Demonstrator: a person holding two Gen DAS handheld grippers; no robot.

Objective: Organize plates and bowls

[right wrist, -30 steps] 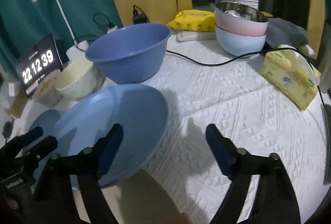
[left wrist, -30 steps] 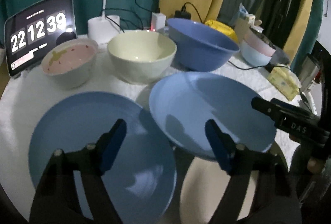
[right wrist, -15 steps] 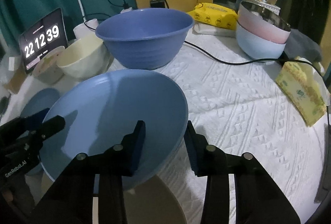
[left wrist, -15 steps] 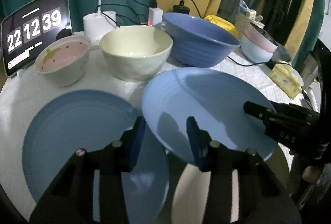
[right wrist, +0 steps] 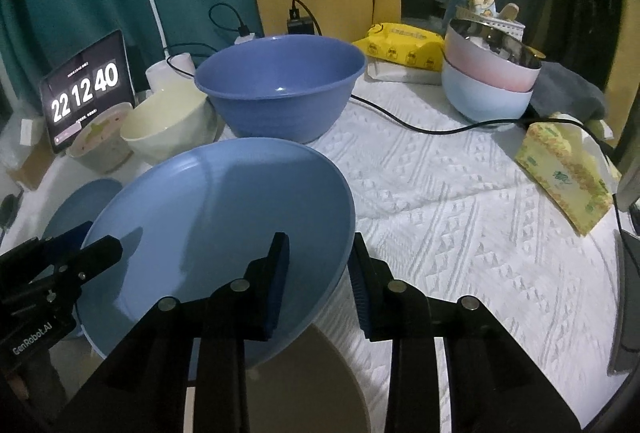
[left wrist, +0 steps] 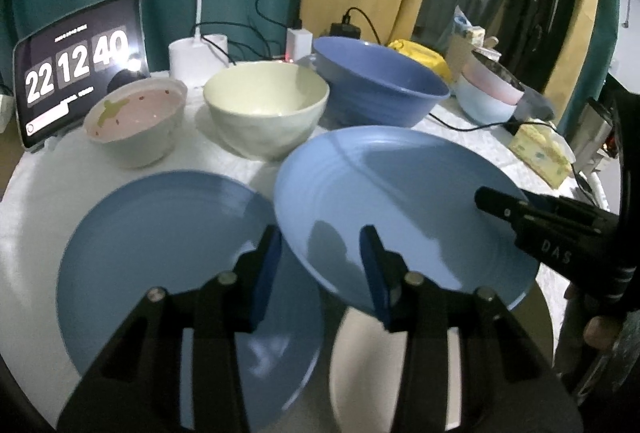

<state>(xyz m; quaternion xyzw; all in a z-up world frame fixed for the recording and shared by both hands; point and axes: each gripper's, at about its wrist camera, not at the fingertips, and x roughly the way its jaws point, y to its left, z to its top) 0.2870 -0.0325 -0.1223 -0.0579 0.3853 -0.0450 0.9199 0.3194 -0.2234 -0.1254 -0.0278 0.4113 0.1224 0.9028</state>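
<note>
Two grippers meet at one light plate [left wrist: 400,193], which sits tilted at the near edge of the tabletop [right wrist: 460,233]. Its far rim is raised, and its near rim hangs over a cream plate [left wrist: 360,373] below it.

The left gripper [left wrist: 320,265] straddles the plate's near-left rim, with one finger just outside the edge and the other over the inner face. Its jaws have just been closing and now look clamped on the rim. In the right wrist view the two tips sit close on either side of the edge.

The right gripper [right wrist: 318,269] straddles the near-right rim the same way. Its left finger is over the plate's inside and its right finger is just beside the outer edge. Its jaws have also just been closing with the rim between them, but I cannot tell whether the pads press on it yet.

A dark plate [left wrist: 168,253] lies flat to the left, and the light plate's left edge overlaps it. Behind them stand a pink bowl [left wrist: 136,121], a cream bowl [left wrist: 264,113] and a blue bowl [left wrist: 380,93] in a row, close together. A clock [left wrist: 76,73] leans at the far left. Two stacked bowls [right wrist: 488,85] stand well apart at the far right.
</note>
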